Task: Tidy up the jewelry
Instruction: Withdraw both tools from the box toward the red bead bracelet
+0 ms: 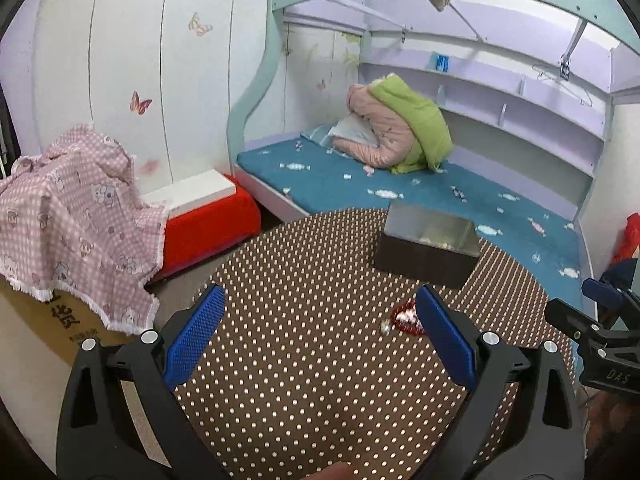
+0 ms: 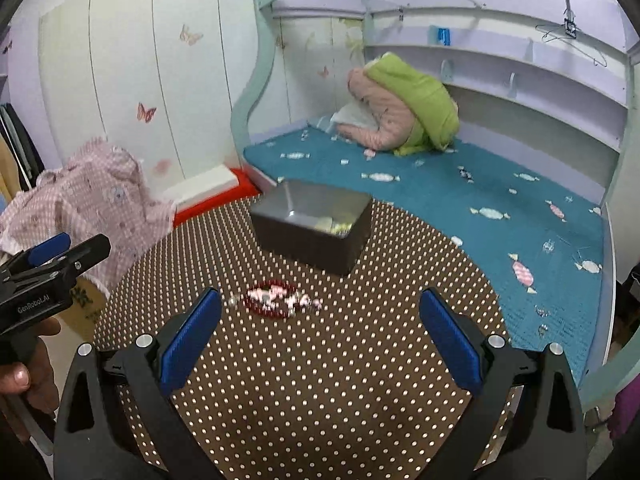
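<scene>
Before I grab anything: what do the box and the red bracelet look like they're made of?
The box looks like thin metal, probably tin: dark matte outer walls, and a silvery inside that catches the light. The bracelet appears to be a ring of glossy dark-red beads, glass or plastic, I cannot tell which; pale pink-and-white pieces lie inside it, blurred.

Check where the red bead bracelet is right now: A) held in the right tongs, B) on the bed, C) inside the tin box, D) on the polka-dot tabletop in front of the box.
D: the red bead bracelet lies on the polka-dot tabletop, short of the tin box, with both tongs open and empty.
</scene>
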Demonstrator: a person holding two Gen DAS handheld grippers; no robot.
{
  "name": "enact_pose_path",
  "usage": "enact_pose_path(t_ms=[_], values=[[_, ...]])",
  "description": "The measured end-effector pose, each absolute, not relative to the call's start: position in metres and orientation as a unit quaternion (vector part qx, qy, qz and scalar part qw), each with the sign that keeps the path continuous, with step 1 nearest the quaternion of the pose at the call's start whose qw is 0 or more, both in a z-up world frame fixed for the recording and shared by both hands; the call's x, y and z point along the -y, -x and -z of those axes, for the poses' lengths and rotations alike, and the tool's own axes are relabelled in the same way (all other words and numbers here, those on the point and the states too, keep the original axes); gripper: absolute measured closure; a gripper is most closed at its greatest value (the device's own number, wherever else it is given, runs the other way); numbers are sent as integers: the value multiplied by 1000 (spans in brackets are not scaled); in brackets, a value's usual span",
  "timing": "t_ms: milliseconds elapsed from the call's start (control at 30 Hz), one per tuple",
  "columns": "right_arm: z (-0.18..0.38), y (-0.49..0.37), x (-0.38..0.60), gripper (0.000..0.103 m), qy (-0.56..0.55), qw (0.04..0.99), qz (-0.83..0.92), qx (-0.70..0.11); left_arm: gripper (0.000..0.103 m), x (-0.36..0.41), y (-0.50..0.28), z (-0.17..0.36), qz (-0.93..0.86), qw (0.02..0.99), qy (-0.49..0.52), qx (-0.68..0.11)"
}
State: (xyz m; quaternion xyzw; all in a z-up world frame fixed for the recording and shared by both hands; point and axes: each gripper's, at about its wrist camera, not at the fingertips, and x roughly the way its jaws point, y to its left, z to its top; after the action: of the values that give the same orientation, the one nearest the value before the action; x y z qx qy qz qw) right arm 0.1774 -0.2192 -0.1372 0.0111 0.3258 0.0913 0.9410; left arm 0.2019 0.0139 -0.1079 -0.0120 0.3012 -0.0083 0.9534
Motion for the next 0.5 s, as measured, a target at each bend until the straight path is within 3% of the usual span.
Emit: enact_pose_path(t_ms=[500], values=[[177,-208,227,8,-9,921,-86,-380,7,20,-265,201,30,922,-22,-385]])
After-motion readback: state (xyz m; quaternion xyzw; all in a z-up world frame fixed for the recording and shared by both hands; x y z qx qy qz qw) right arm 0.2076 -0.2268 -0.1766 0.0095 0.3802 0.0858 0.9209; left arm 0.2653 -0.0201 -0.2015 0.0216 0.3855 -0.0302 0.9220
